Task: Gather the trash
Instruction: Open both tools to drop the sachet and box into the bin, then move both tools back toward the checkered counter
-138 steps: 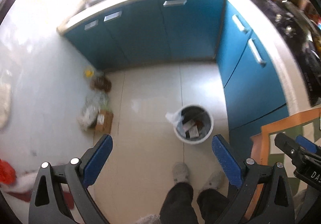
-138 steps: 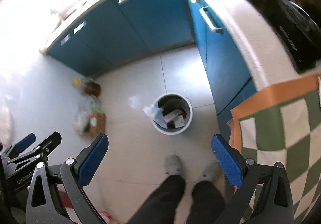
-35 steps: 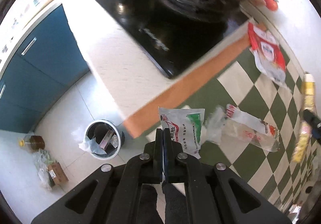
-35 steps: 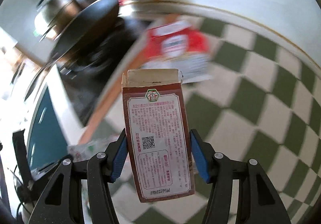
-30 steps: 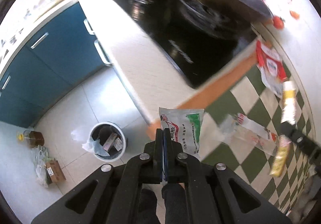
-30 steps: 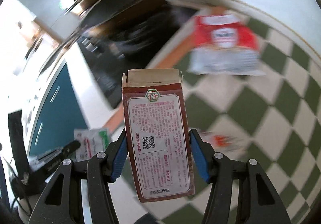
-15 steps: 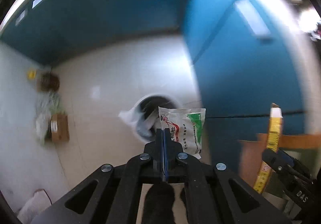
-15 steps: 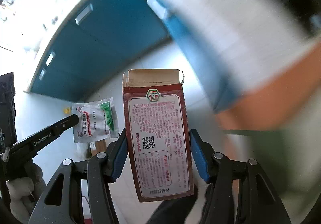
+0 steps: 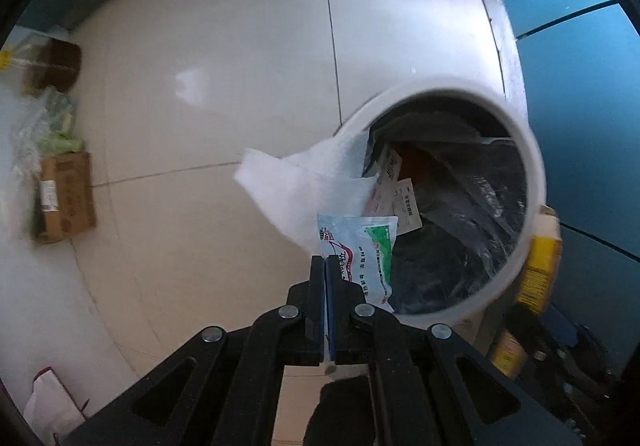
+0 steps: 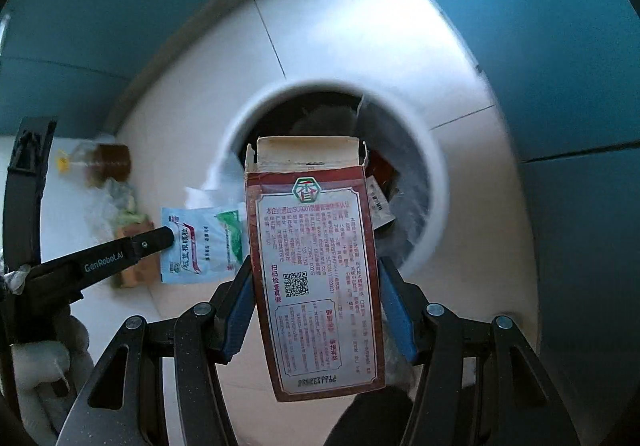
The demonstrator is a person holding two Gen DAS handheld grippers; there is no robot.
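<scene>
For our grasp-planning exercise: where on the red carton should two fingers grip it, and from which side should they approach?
Grip the red carton across its two narrow side walls near the lower half, coming from the closed bottom end. It is tall and flat-sided with an open, ragged top that would crush. The right gripper holds it this way above the trash bin.

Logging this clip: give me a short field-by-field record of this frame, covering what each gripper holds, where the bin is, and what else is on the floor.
left gripper: shut on a white and green packet, held at the bin's near rim
right gripper: shut on a red carton, upright with its top flaps open, in front of the bin opening
bin: white, round, on the tiled floor beside blue cabinets, already holding trash
floor clutter: cardboard box, bottle
</scene>
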